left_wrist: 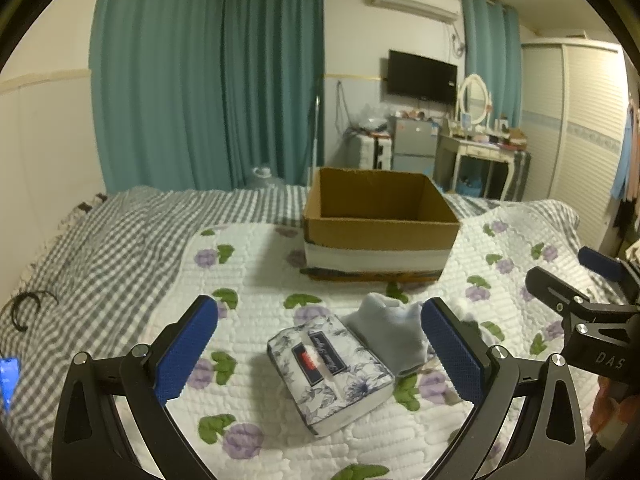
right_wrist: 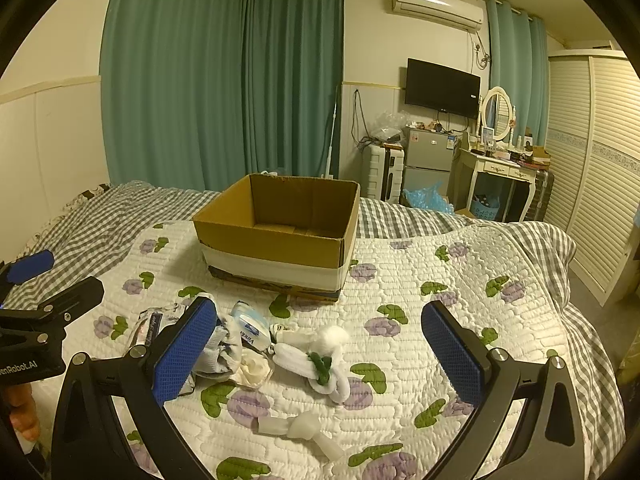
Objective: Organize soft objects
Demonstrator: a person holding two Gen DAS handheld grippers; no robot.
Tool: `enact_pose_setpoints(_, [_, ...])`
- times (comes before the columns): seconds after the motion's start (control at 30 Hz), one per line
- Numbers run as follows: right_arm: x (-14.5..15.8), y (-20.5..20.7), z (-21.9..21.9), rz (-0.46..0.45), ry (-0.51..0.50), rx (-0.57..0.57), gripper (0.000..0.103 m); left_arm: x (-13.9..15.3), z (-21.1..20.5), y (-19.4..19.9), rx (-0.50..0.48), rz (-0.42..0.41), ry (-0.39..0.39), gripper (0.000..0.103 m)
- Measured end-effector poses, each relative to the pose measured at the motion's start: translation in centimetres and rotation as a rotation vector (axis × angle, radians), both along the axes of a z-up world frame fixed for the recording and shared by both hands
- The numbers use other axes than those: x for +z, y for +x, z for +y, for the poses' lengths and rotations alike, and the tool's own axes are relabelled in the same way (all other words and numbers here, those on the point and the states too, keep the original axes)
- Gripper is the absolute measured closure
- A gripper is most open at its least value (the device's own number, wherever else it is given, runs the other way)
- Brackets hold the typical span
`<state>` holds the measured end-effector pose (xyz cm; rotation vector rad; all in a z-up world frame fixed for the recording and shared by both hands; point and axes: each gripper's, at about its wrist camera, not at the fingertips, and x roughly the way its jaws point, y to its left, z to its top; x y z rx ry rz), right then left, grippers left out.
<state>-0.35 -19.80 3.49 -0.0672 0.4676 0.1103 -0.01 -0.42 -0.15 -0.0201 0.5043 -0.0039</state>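
An open, empty cardboard box (left_wrist: 380, 220) stands on the white floral quilt (left_wrist: 260, 264); it also shows in the right wrist view (right_wrist: 280, 232). My left gripper (left_wrist: 320, 348) is open above a floral tissue pack (left_wrist: 328, 372), with a pale blue sock (left_wrist: 390, 332) beside its right finger. My right gripper (right_wrist: 320, 356) is open above a white plush toy with a green ribbon (right_wrist: 316, 356). A small tissue packet (right_wrist: 252, 326), a white sock (right_wrist: 218, 350) and a cream soft item (right_wrist: 254, 368) lie by its left finger. A translucent white piece (right_wrist: 300, 430) lies nearer.
The bed has a grey checked sheet (left_wrist: 100, 240) on the left. A black hair band (left_wrist: 24, 306) and a phone (left_wrist: 8, 376) lie at its left edge. Teal curtains, a wardrobe (right_wrist: 596, 160), a small fridge and a dressing table stand beyond the bed.
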Motion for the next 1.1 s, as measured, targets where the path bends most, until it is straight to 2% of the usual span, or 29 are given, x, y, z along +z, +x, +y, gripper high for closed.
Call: enact_pose_setpoints(1.1, [-0.13,-0.13,-0.07,0.006,-0.006,-0.003,0.000,-0.55,0.11,0.00,0.005,0.008,0.003,0.000])
